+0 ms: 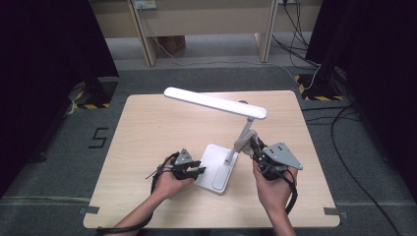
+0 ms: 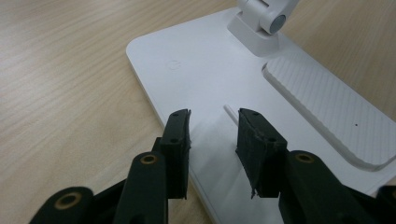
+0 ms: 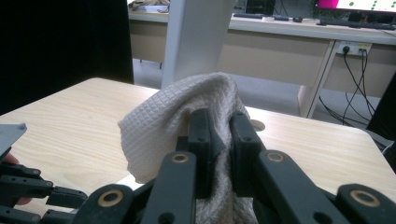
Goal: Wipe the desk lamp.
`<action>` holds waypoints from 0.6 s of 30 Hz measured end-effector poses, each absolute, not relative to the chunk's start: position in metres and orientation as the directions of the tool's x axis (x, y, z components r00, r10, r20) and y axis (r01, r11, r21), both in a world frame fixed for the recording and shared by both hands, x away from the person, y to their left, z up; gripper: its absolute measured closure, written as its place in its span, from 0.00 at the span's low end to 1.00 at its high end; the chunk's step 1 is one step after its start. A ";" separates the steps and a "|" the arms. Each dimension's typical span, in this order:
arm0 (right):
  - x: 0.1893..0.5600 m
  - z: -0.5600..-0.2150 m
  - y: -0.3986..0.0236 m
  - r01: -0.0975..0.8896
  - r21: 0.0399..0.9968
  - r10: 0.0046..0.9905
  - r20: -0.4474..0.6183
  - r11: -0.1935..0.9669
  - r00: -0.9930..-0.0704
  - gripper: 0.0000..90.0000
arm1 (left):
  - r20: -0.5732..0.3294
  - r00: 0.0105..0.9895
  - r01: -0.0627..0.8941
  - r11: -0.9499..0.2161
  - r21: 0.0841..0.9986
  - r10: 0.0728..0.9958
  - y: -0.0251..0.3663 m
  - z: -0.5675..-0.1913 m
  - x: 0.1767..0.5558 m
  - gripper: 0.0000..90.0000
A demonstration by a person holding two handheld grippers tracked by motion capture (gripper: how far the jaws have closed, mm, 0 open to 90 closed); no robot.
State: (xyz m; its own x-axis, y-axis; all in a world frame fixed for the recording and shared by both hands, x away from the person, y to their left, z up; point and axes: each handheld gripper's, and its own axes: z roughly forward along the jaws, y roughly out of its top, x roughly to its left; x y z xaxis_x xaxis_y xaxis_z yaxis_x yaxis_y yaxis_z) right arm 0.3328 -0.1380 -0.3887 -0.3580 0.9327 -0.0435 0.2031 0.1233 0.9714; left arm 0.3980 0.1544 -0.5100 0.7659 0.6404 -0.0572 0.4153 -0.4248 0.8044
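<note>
**Kim:** Against the lamp's upright arm (image 1: 240,135), the right claw (image 1: 255,144) is pinching a grey cloth (image 3: 177,126), its jaws standing narrow with the fabric bunched between them. What is worrying you?

**Ravi:** The lamp is standing near the middle of the worktop (image 1: 147,128), and its long head (image 1: 215,103) is reaching out far to one side. Rubbing hard on the arm is likely to push it sideways, so the hinge could fold or the whole lamp could tip.

**Kim:** Isn't the left claw (image 1: 196,172) guarding against that?

**Ravi:** Partly. It is hovering at the edge of the white base (image 2: 196,79), jaws half open with nothing between them, the pads over the plate. Whether they are pressing down I cannot tell. If they aren't, the base may slide.

**Kim:** And the hands?

**Ravi:** The left hand (image 1: 169,183) is lying low, pointing its claw across toward the base. The right hand (image 1: 273,189) is gripping from below, aiming its claw up and forward at the arm. The cloth could also slip out if it snags.
</note>
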 end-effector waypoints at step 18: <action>0.336 -0.398 -0.136 0.232 0.964 0.930 -0.034 0.127 -0.366 0.91 | -0.060 0.765 0.416 -0.421 0.806 0.641 0.154 -0.510 0.398 0.71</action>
